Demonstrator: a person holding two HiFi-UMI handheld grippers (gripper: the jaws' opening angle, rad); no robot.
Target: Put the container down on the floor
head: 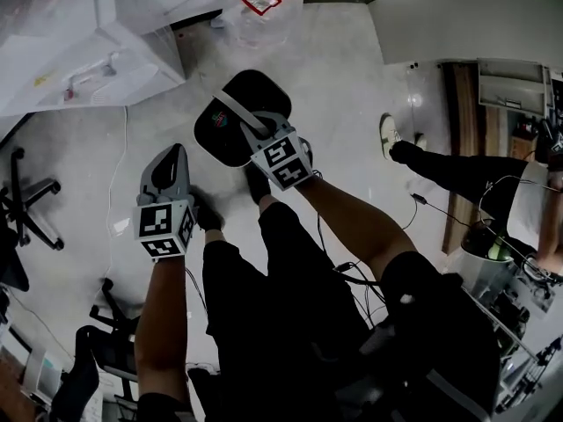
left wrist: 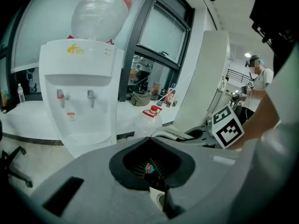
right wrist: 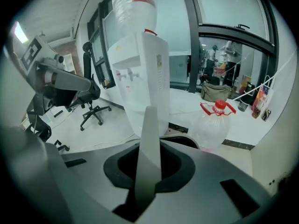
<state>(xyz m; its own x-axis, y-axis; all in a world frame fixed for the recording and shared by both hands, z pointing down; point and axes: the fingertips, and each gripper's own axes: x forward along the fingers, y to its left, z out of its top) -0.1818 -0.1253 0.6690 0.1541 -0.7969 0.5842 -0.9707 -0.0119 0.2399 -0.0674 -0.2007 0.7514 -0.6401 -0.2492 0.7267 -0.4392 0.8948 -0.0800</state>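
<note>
Black container point(head: 230, 117), frame centre: status? (A)

Hangs above floor point(head: 352, 69) by grey handle point(right wrist: 148, 148), which is pinched in right gripper point(head: 257, 137). Left gripper point(head: 173, 154): jaws pressed together, empty. (B)

Risk? (A)

Thin handle may slip. Load may swing, tip on landing, or strike shoes point(head: 257, 183) just below. Lower vertically. (B)

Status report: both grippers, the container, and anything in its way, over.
Right gripper shut on container handle; left gripper holds nothing, jaws unclear. Container hangs over floor. Red-capped bottle stands ahead, apart.
</note>
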